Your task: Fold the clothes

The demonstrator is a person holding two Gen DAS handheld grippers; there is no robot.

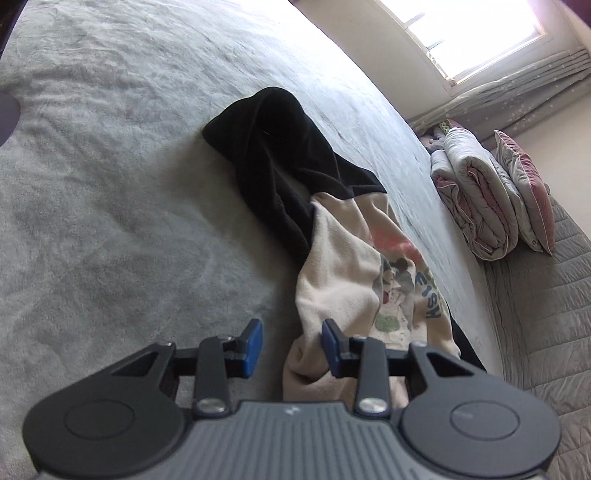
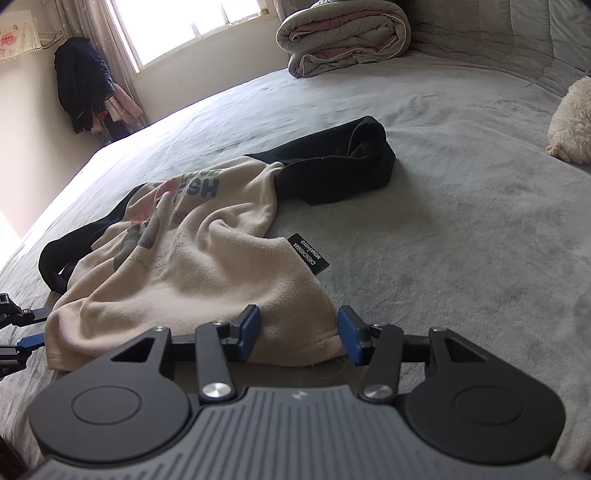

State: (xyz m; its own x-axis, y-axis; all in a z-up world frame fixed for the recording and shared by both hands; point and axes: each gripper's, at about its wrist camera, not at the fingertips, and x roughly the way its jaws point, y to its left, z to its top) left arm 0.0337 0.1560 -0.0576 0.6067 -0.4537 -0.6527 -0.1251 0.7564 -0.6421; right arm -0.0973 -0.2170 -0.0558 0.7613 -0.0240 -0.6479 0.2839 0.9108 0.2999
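the left gripper [image 1: 291,345] has its jaws apart, nothing pinched, the blue pads [image 1: 254,341] clear of the cream hem lying between and below them. the right gripper [image 2: 298,334] is parted too, straddling the near hem corner of the cream sweatshirt [image 2: 192,273] without pressing it. that printed sweatshirt, with black sleeves [image 2: 332,166], lies rumpled on the grey bedspread [image 2: 461,221], a folded quilt [image 2: 343,35] well beyond it near the window [image 2: 184,26].

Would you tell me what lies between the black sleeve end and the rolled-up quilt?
Only bare grey bedspread lies between the black sleeve end and the rolled quilt, shown in the right wrist view.
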